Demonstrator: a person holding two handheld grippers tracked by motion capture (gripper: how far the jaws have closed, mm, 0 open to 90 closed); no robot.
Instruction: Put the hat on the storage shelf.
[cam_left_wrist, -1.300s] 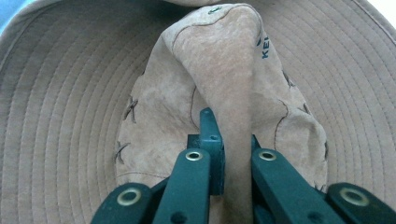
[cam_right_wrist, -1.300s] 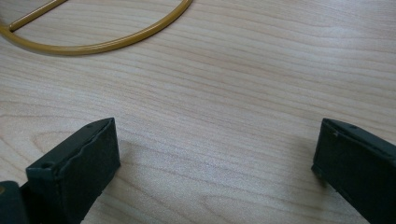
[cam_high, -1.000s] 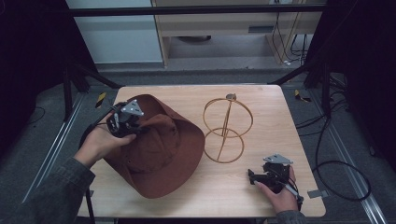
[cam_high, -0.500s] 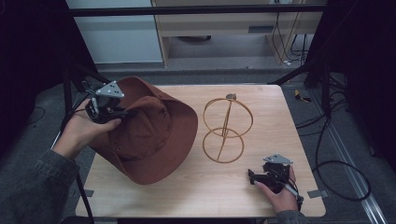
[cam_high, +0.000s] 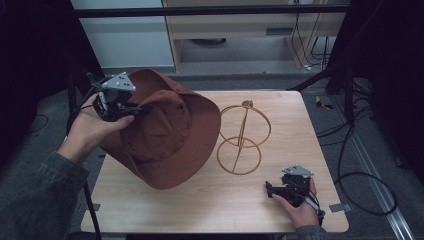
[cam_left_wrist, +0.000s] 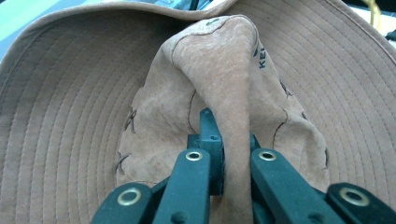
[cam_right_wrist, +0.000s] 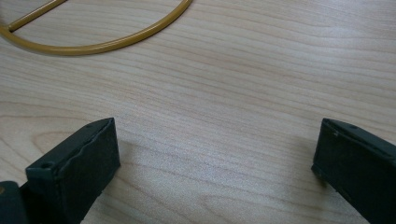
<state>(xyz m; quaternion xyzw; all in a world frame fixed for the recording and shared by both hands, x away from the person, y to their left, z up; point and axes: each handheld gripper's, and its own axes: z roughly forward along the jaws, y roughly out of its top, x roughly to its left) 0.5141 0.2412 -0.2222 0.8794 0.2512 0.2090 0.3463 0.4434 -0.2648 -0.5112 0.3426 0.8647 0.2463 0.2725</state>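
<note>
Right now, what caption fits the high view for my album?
Left tongs lift a brown hat beside a gold wire stand.

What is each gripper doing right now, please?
Left gripper: shut on a pinched fold of the brown hat.
Right gripper: open, holding nothing, low over the table.
</note>
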